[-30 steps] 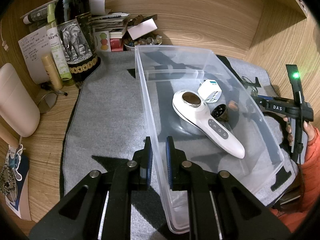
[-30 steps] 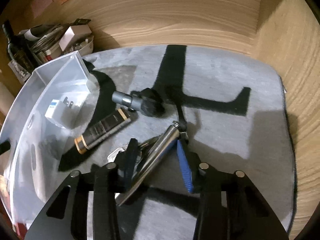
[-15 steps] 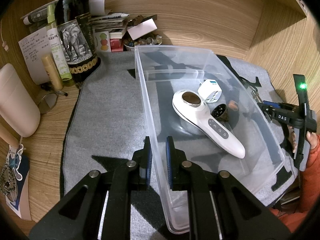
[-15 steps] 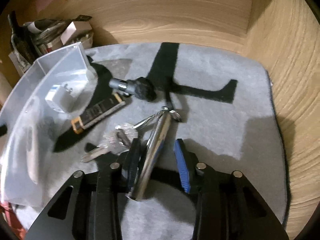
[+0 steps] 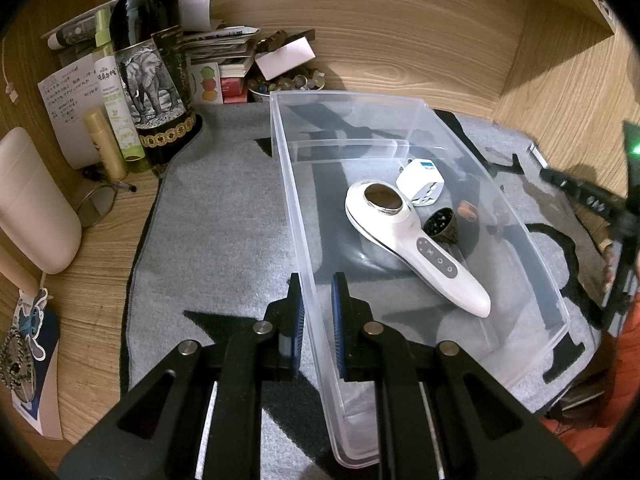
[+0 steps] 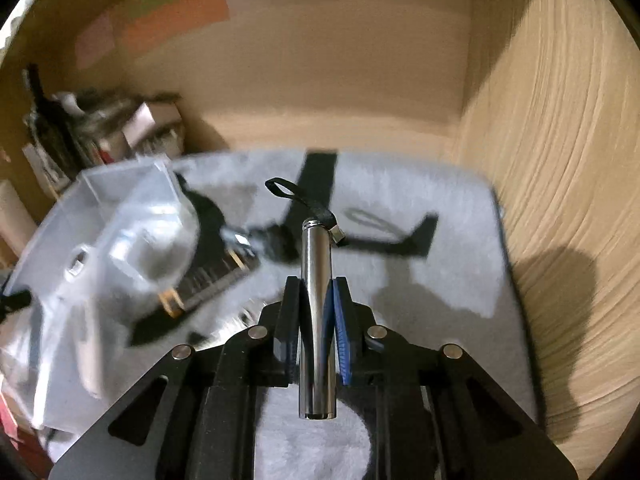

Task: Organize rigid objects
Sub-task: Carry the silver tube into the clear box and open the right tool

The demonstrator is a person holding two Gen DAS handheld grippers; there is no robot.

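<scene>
1. One clear plastic bin (image 5: 532, 264) sits on the grey mat (image 5: 224, 216); the left gripper (image 5: 316, 296) is clamped on the bin's near-left wall, one finger outside and one inside.
2. Inside the bin lie four things: one white handheld device (image 5: 416, 248) with a dark round head and three buttons, one white plug adapter (image 5: 422, 182) just beside its head, one small dark cup-shaped piece (image 5: 440, 226) touching the device's side, and one small brown piece (image 5: 468, 212) near it.
3. The right gripper (image 6: 316, 308) has just been closing and now pinches one silver metal cylinder (image 6: 316, 320) between its pads; the cylinder points forward along the fingers, clear of the mat, with one black strap loop (image 6: 288, 194) at its far end.
4. On the mat beyond it, blurred, lie one black stick with a gold band (image 6: 208, 284) and one dark lump-shaped object (image 6: 268, 240), both beside the bin's right wall.
5. Left of the mat on the wooden desk (image 5: 96, 264) stand one dark wine bottle (image 5: 150, 76) with an elephant label, one green spray bottle (image 5: 116, 108), one gold tube (image 5: 105, 140) and one pale rounded container (image 5: 32, 208), with a heap of papers and boxes (image 5: 228, 56) behind.
6. A person's orange sleeve (image 5: 616, 400) shows at the right edge of the left view.
</scene>
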